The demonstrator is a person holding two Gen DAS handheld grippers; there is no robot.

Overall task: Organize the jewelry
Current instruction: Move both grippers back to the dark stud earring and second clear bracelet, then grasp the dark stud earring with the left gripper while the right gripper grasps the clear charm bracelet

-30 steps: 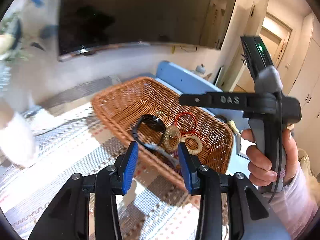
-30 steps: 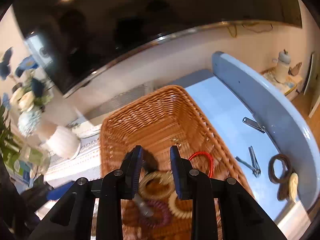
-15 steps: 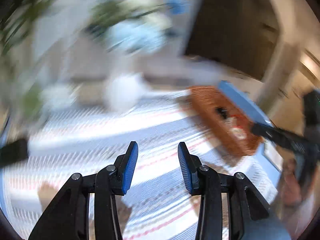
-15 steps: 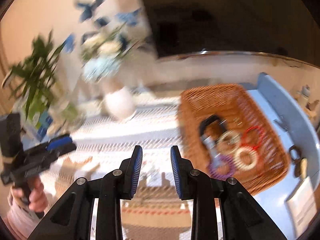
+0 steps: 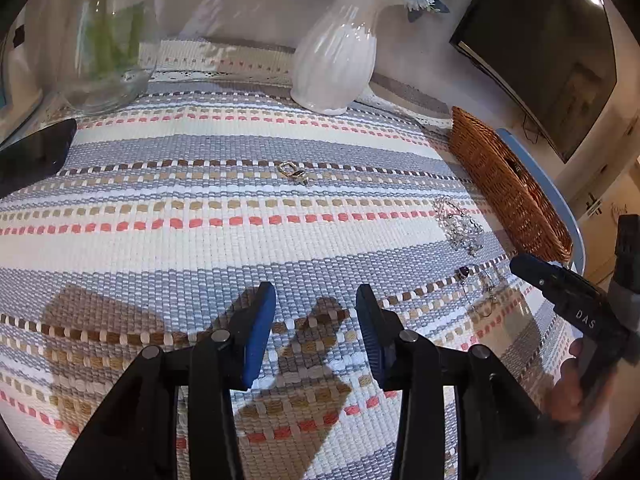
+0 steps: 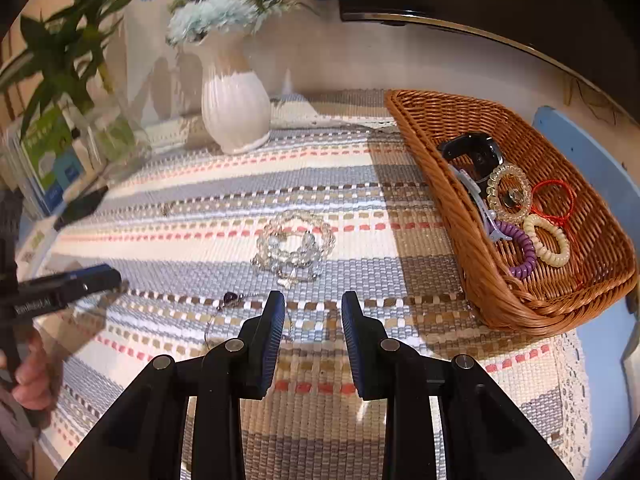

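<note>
- Jewelry lies scattered on the striped mat [image 6: 360,184] covering the tabletop, some already in the basket [image 6: 472,272].
- Bead bracelet [image 6: 296,244]: clear beads, piled on the mat just beyond the right tool [image 6: 313,312], toward 12 o'clock of its tips.
- Necklace [image 6: 232,300] with a dark purple stone: thin chain on the mat at 10 o'clock of the right tool, running under its left finger.
- Ring [image 5: 294,172]: small, gold, well ahead of the left tool [image 5: 316,306], at 12 o'clock.
- Basket at 2 o'clock in the right view, holding a black clip [image 6: 474,152], a clear coil tie [image 6: 510,192], a red cord [image 6: 556,200], a cream coil tie [image 6: 546,240], a purple coil tie [image 6: 520,248] and a pale clip [image 6: 476,196].
- Left tool: jaws apart, holding nothing, above the mat.
- Right tool: jaws apart, holding nothing, low over the mat.
- White vase [image 6: 234,108] with flowers stands at the far edge, at 11 o'clock in the right view.
- Glass jar [image 5: 108,36] stands at 10 o'clock in the left view; a dark phone [image 5: 34,156] lies at 9 o'clock.
</note>
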